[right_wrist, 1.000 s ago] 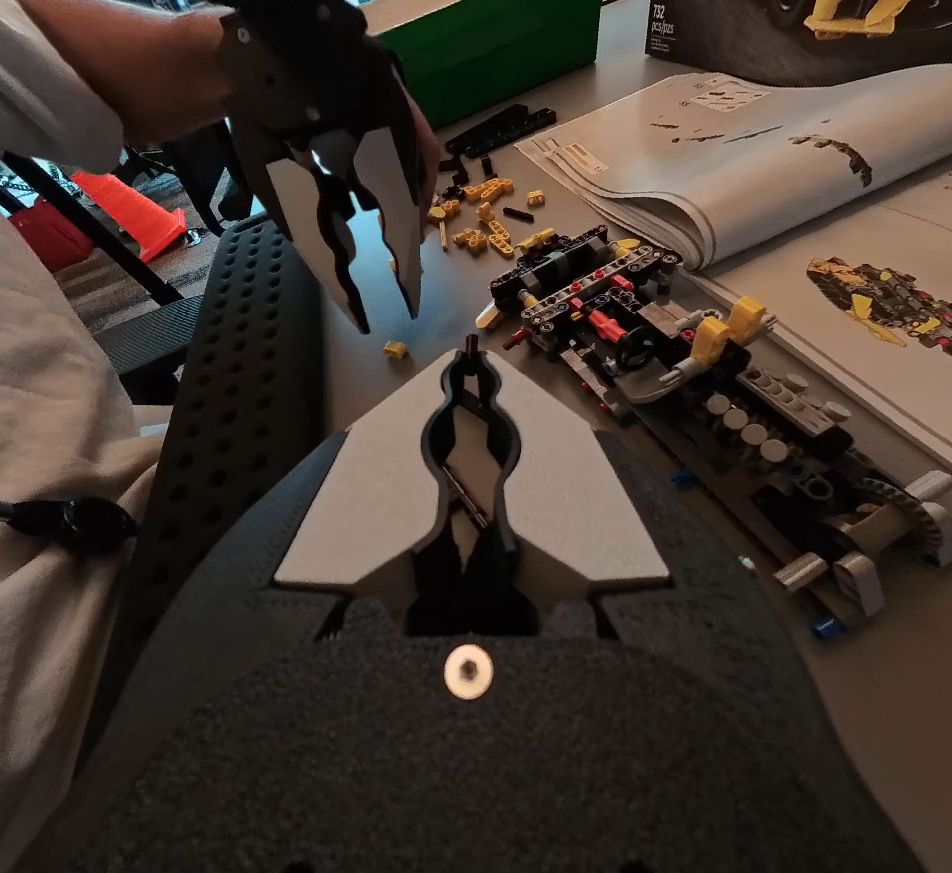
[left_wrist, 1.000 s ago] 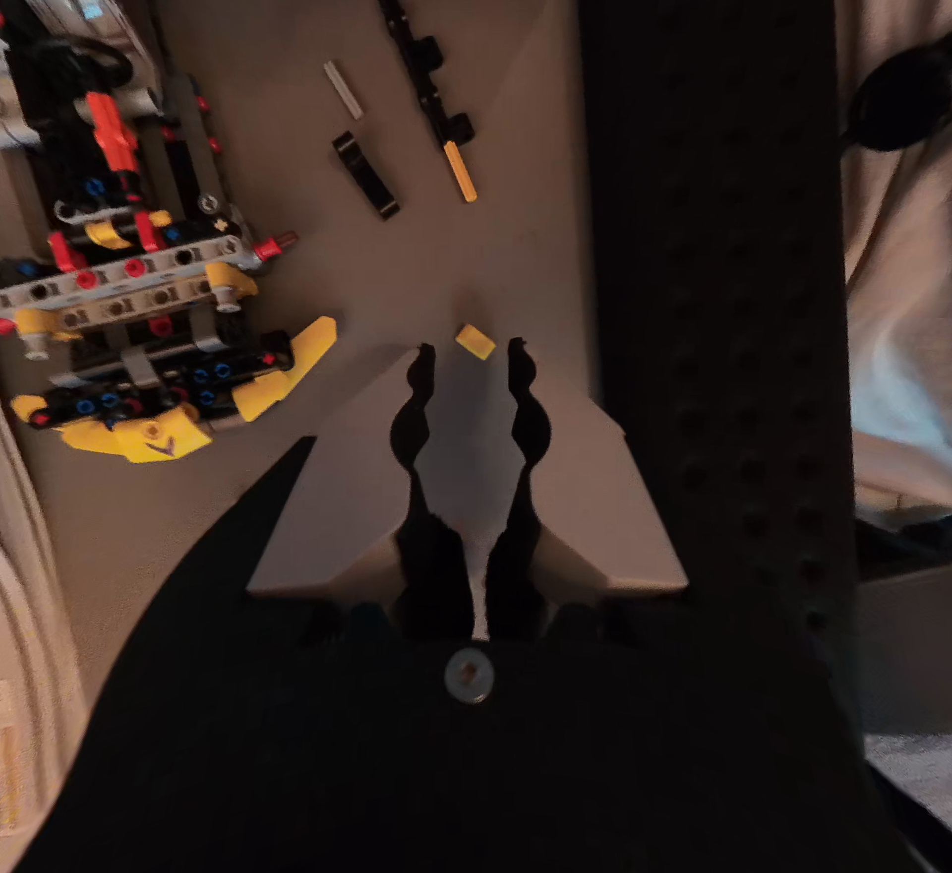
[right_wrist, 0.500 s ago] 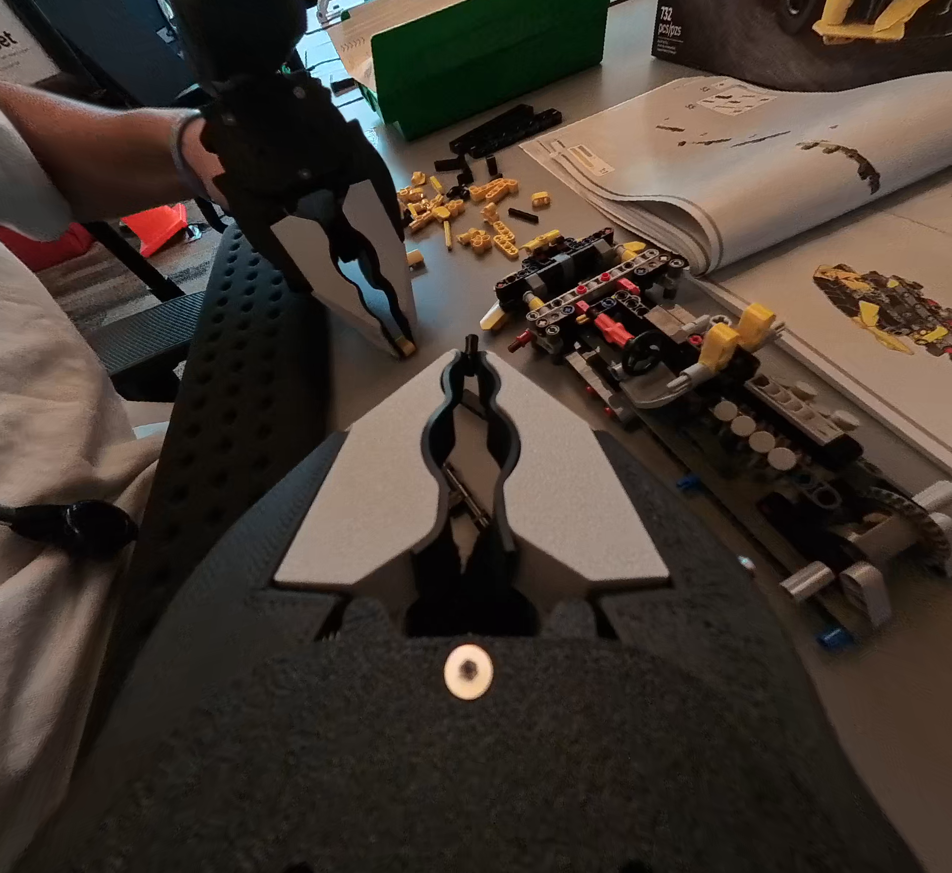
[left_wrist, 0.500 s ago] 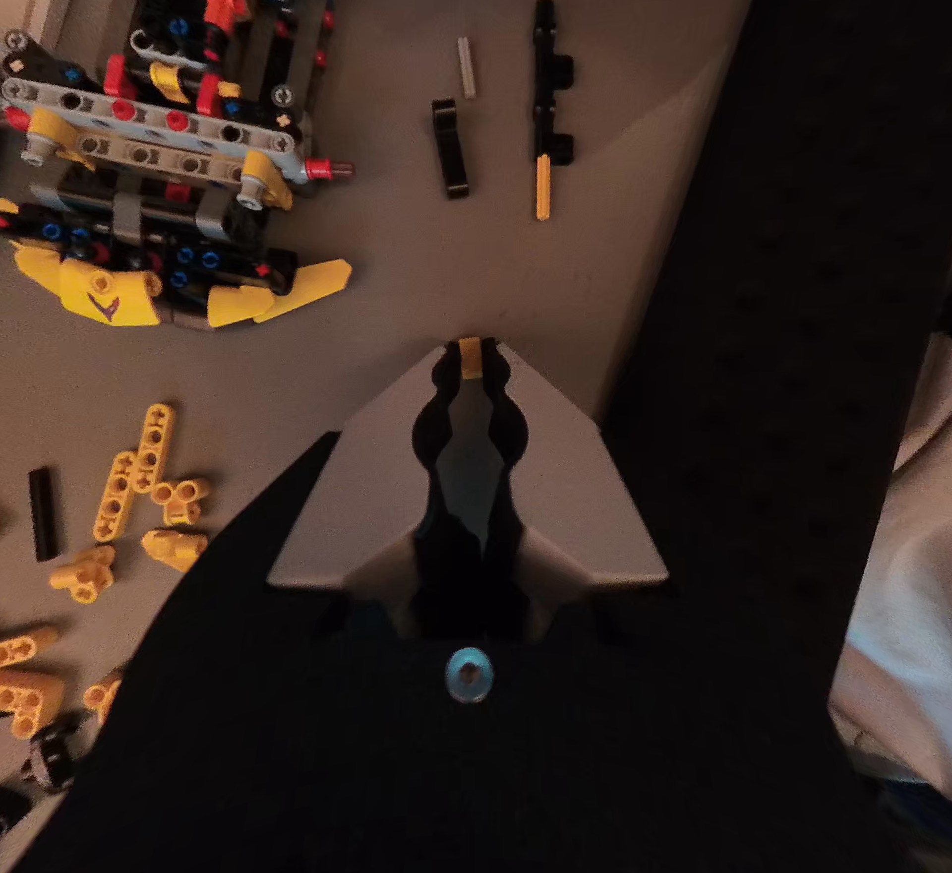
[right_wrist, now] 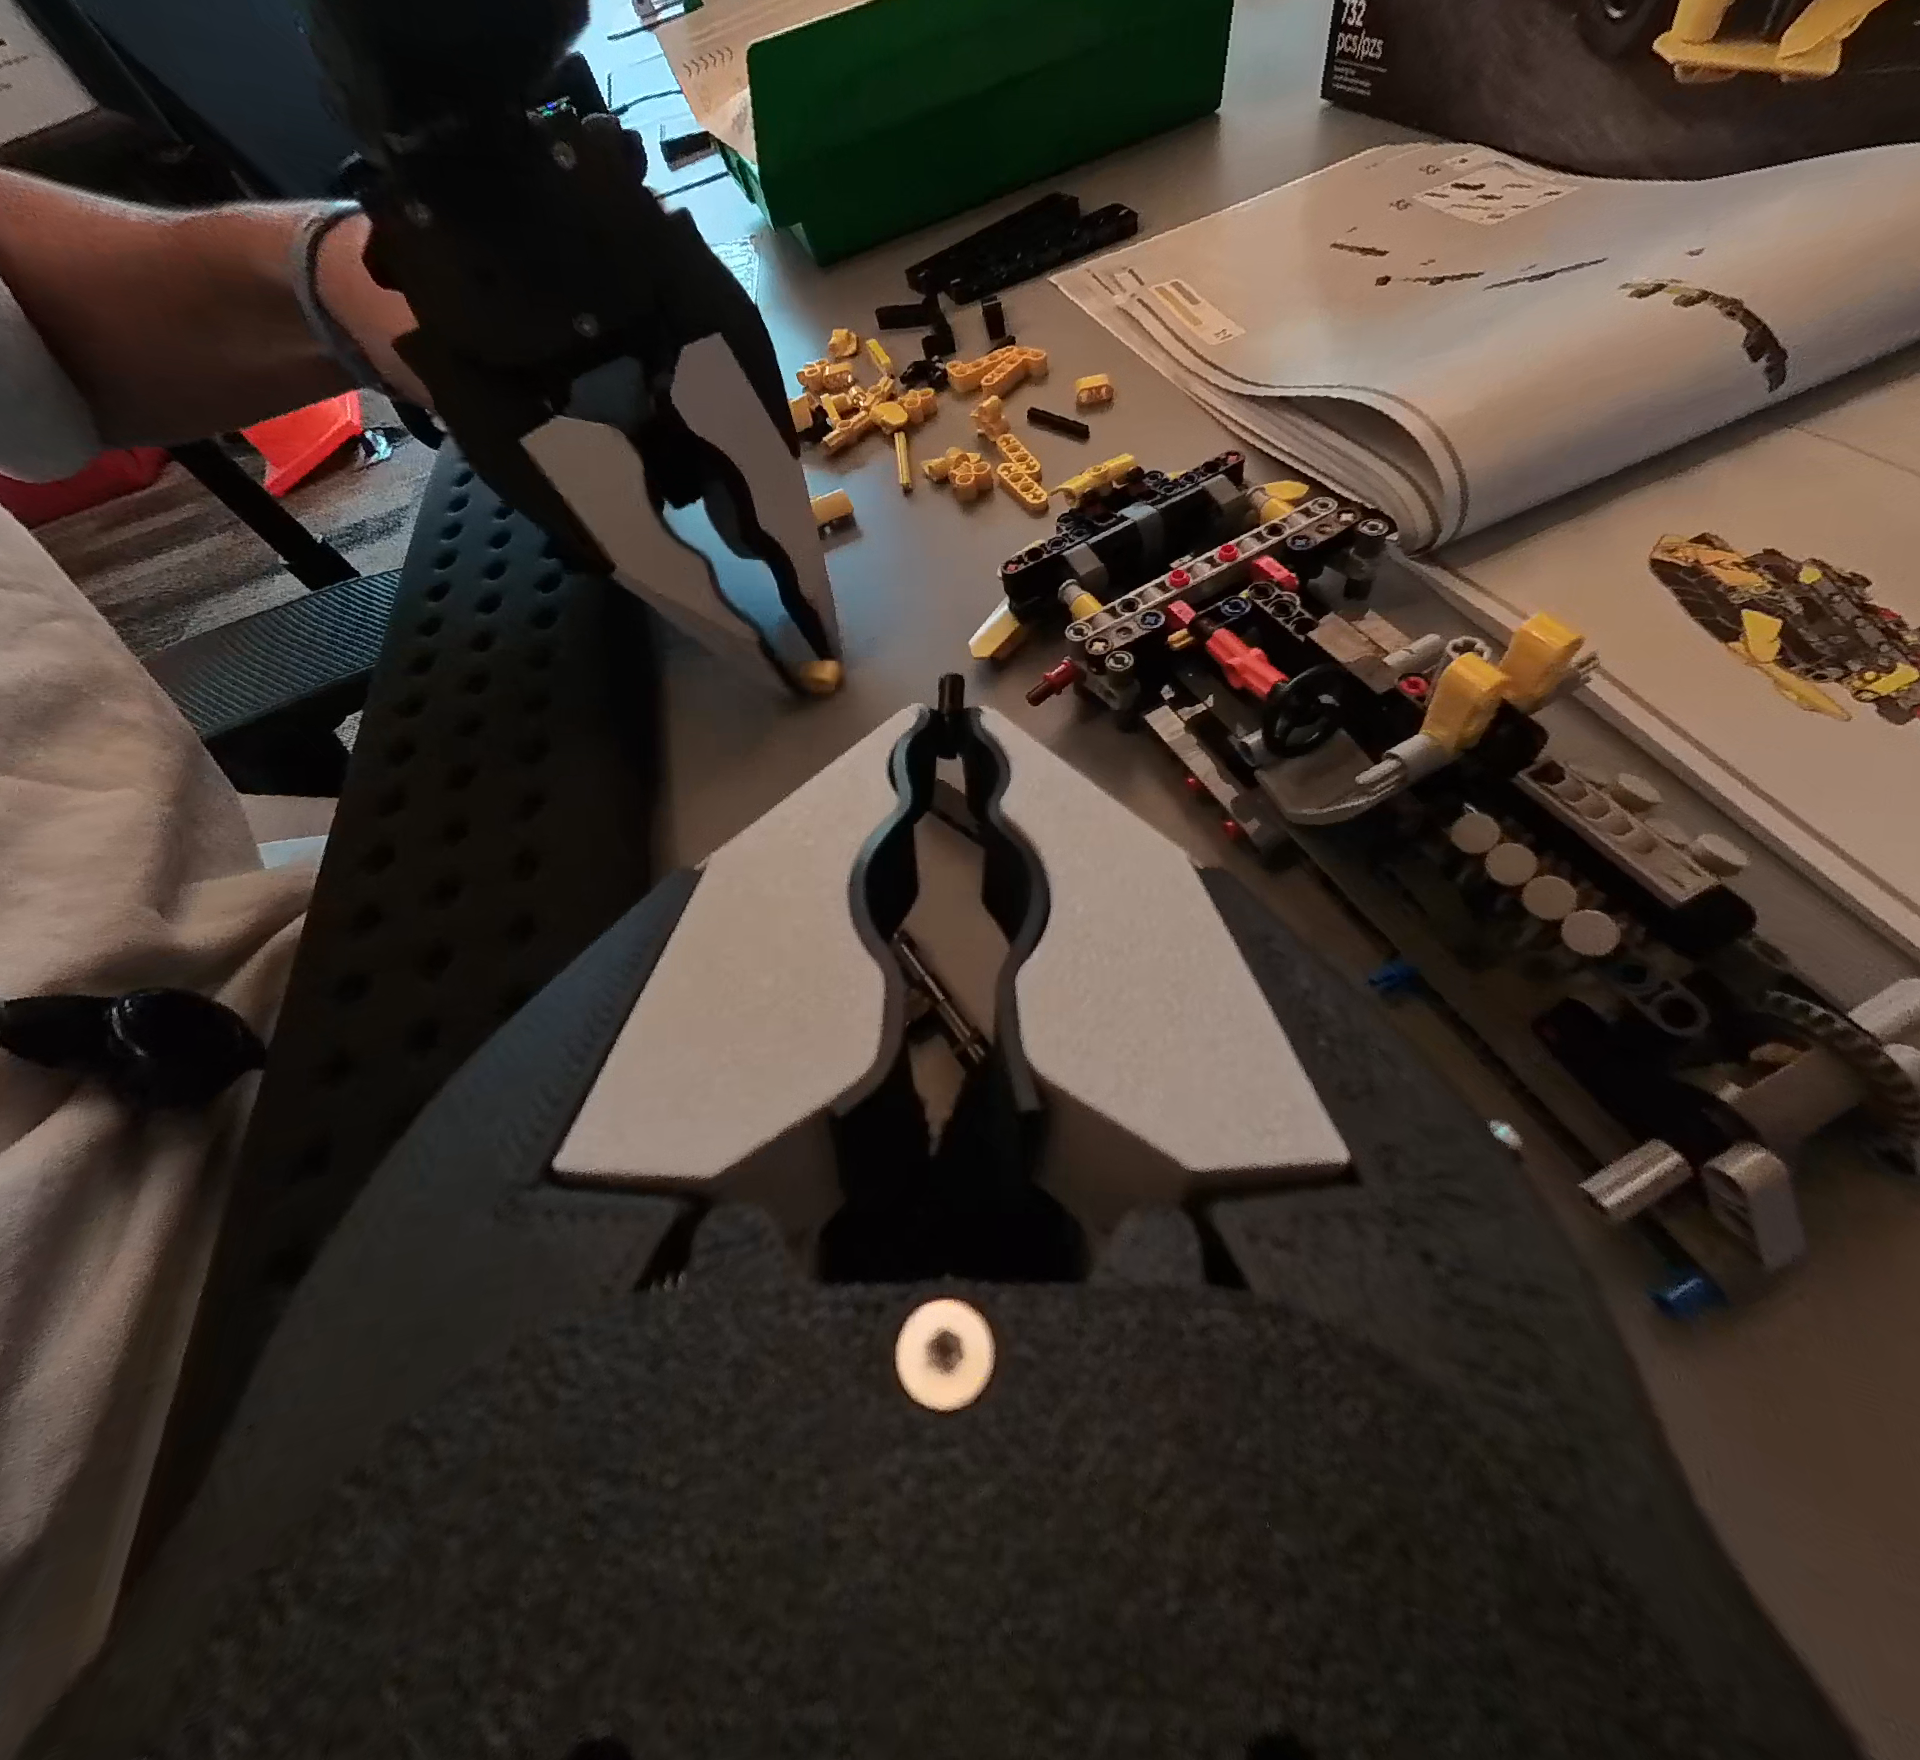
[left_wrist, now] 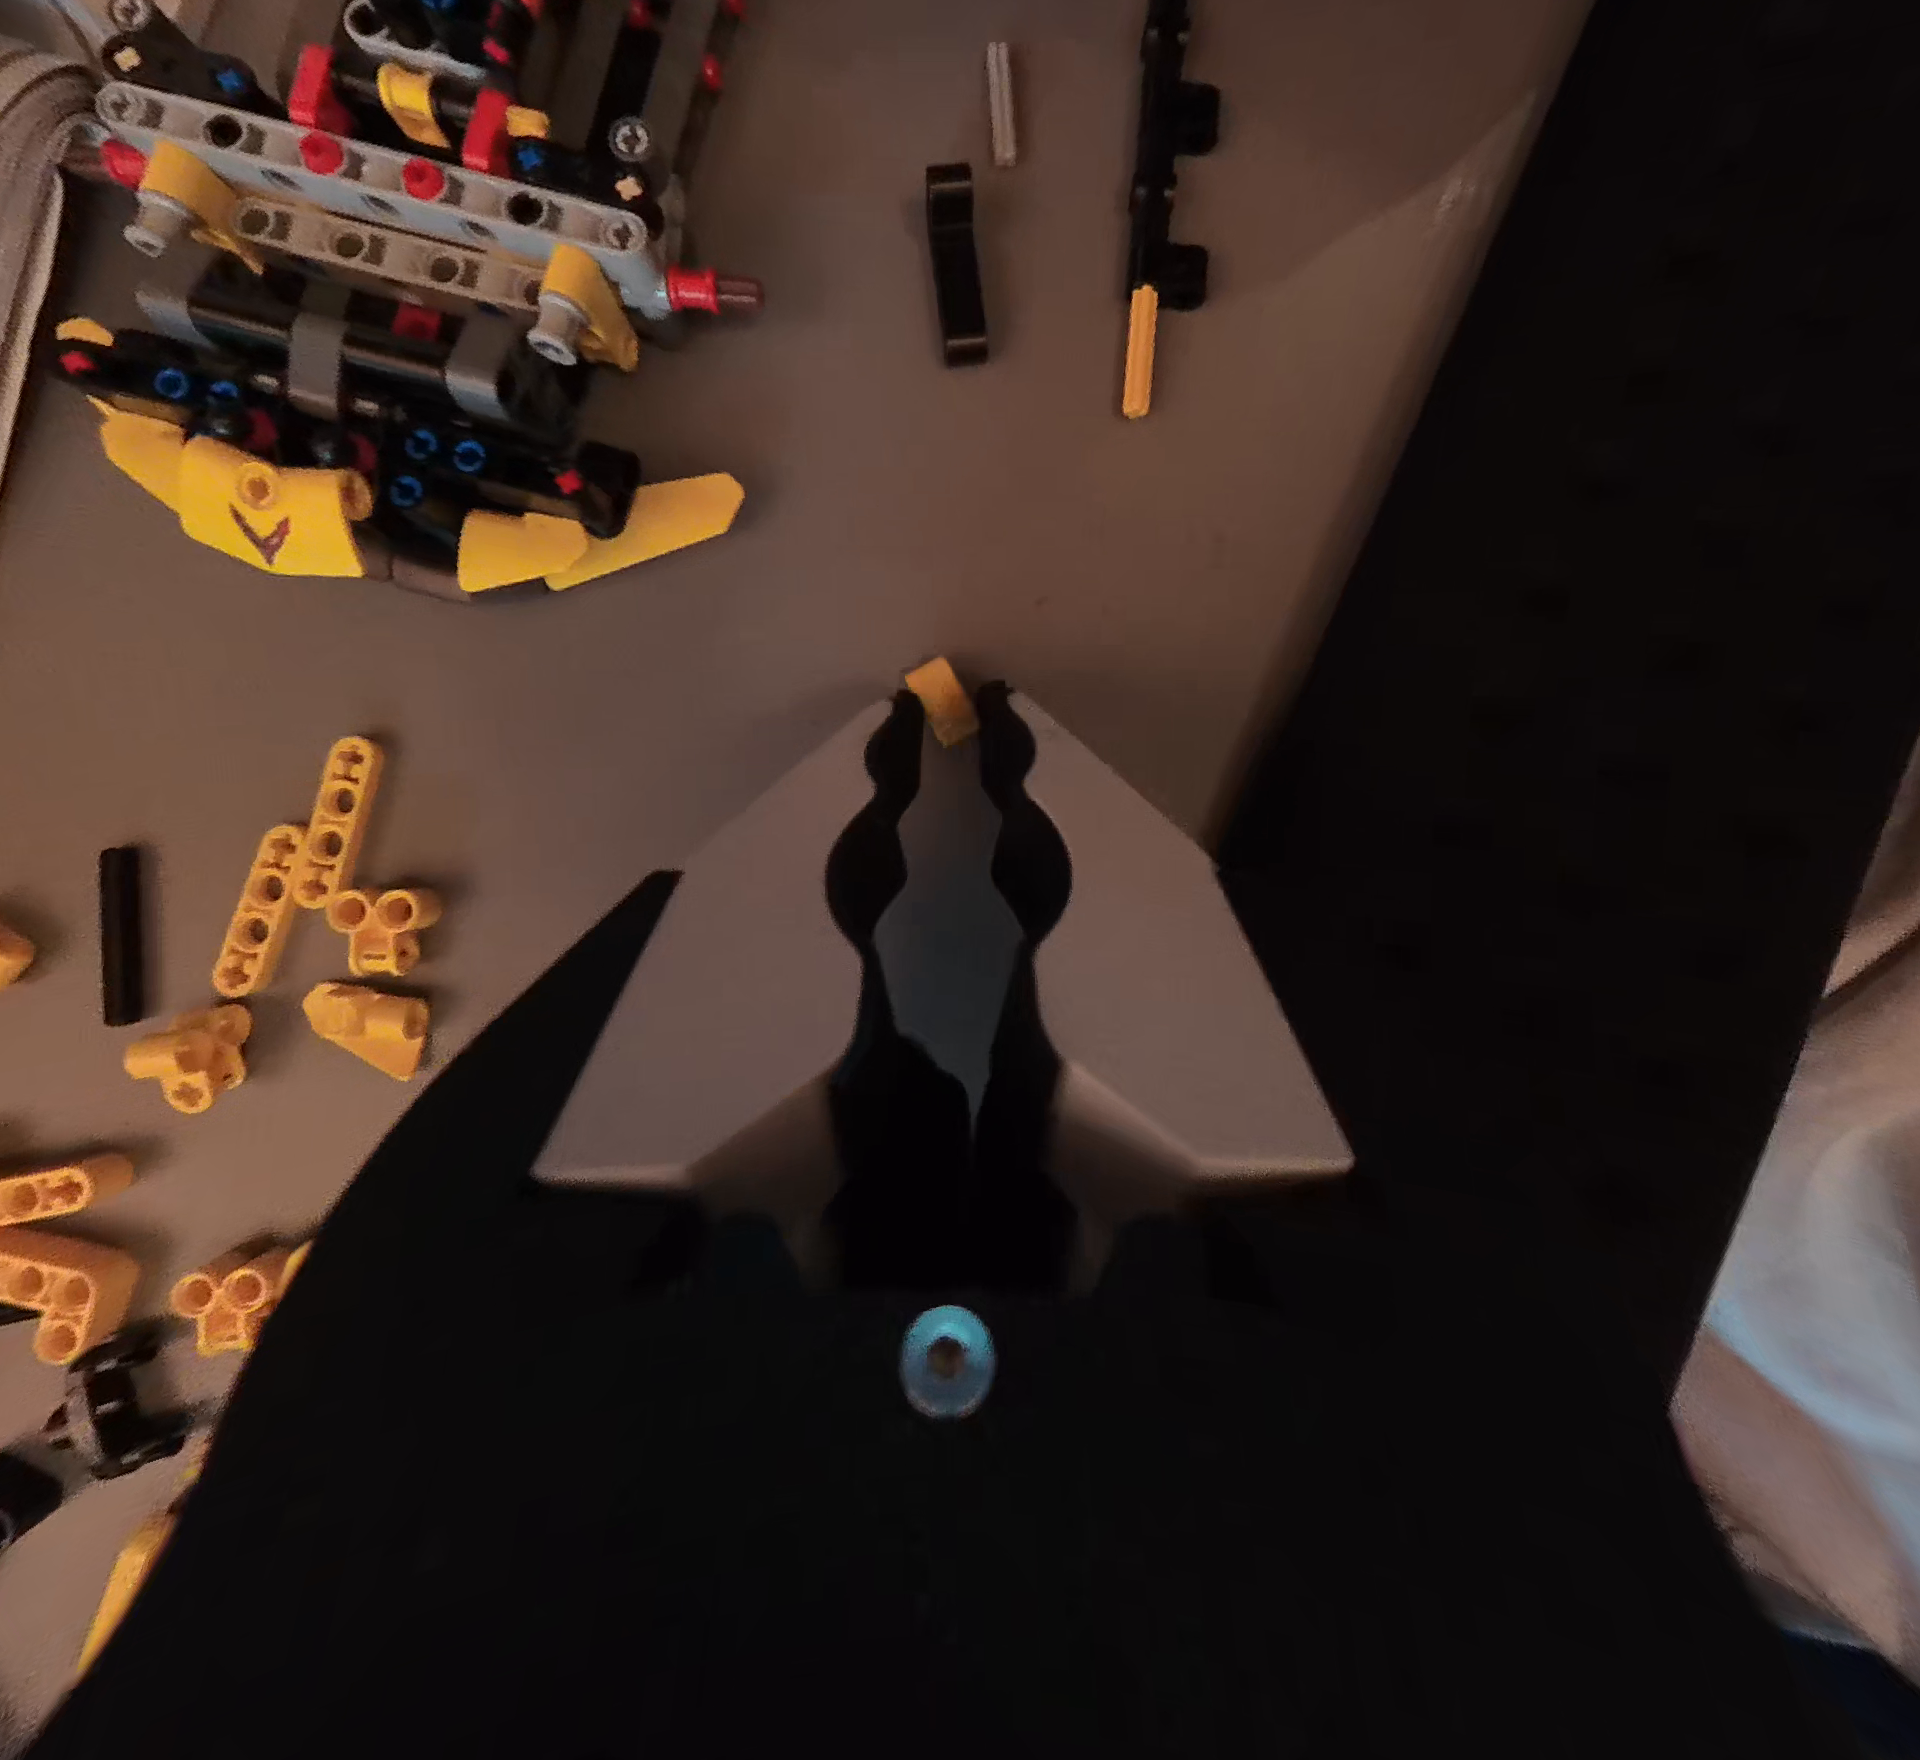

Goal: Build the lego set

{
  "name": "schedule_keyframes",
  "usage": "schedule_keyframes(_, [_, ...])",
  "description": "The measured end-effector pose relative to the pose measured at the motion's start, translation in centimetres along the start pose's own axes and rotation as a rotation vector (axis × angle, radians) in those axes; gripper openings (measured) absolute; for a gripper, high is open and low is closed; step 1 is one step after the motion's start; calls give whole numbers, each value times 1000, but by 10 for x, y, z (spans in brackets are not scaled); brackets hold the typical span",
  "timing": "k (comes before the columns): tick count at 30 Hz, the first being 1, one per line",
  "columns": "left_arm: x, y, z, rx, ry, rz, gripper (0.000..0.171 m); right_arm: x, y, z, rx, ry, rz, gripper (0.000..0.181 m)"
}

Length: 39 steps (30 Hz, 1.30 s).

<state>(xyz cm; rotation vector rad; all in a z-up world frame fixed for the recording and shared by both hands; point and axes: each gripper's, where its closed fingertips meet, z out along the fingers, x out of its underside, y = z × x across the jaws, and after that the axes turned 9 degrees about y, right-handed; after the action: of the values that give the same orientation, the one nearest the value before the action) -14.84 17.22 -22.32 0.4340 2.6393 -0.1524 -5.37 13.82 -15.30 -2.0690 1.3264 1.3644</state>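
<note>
Left wrist view: left gripper [left_wrist: 943, 711] pinching small yellow piece [left_wrist: 940, 700] at tips, picking step. Right gripper [right_wrist: 951, 736] clenched on black pin [right_wrist: 950, 698]. Next: lift clear, mate with pin.

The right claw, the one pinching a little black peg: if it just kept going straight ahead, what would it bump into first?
Probably the bare grey table just ahead. The right claw, shut on the black peg, aims between the left claw and the car model; depth is unclear.
</note>
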Motion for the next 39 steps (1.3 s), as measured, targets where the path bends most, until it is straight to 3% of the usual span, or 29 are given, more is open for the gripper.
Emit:
schedule_keyframes(6, [-7,1,-1,-9,-20,-18,6,-3,2,-1,-4,-15,-1,4])
schedule_keyframes(8, [-38,-7,-11,23,-175,-28,7,-11,5,0,10,-48,17,4])
schedule_keyframes(11, [-81,5,-29,-64,-406,-101,6,-26,9,3,77,-116,89,4])
schedule_keyframes(15, [-103,15,-36,-190,-580,-121,7,-27,13,9,83,-199,250,3])
schedule_keyframes(20, [-111,11,-40,-320,-609,-23,6,-22,9,12,94,-172,269,3])
schedule_keyframes(29, [-104,13,-33,-532,-514,202,6,-17,9,17,86,-130,257,3])
schedule_keyframes(39, [-102,12,-30,-541,-503,220,6,-15,9,19,76,-125,265,3])
